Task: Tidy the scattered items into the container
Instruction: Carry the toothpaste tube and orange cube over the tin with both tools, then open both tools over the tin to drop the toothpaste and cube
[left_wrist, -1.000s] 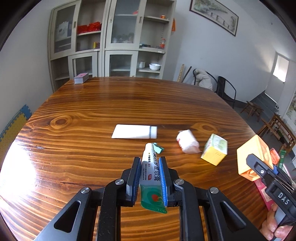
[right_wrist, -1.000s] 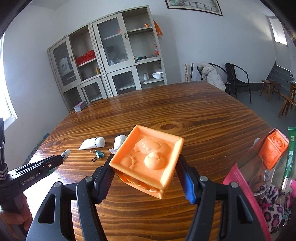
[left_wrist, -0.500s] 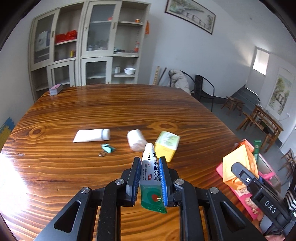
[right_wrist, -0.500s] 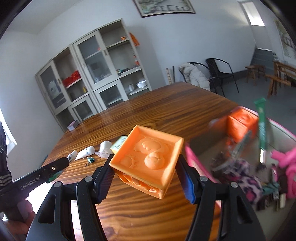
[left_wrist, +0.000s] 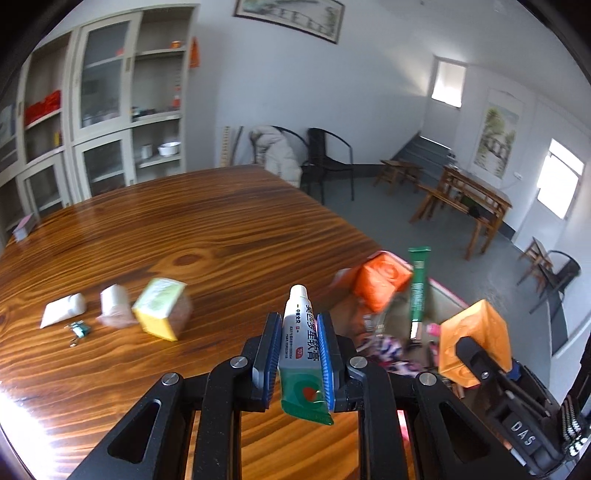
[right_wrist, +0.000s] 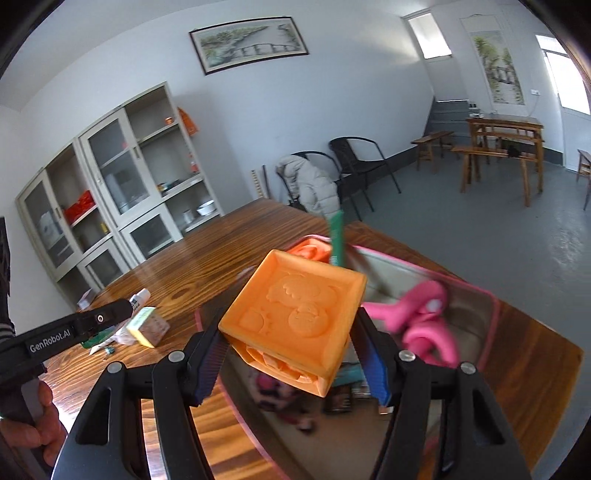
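Observation:
My left gripper (left_wrist: 298, 354) is shut on a white and green ointment tube (left_wrist: 301, 343), cap pointing forward, above the wooden table (left_wrist: 184, 229) near the container's left side. My right gripper (right_wrist: 295, 354) is shut on an orange embossed cube (right_wrist: 295, 314), hanging over the pink-rimmed container (right_wrist: 493, 310). That cube (left_wrist: 472, 339) and the right gripper show at the right of the left wrist view. Inside the container lie another orange cube (left_wrist: 380, 280), a green tube (left_wrist: 418, 291), a pink toy (right_wrist: 421, 317) and a patterned cloth (left_wrist: 384, 345).
On the table to the left lie a yellow-green box (left_wrist: 160, 308), a white wrapped roll (left_wrist: 112, 304), a white tube (left_wrist: 62, 310) and a small teal binder clip (left_wrist: 78, 328). A small box (left_wrist: 24, 227) sits at the far edge. Cabinets and chairs stand behind.
Both grippers have swung right, from over the scattered items to the container, each keeping its load. The container's contents now fill the right wrist view.

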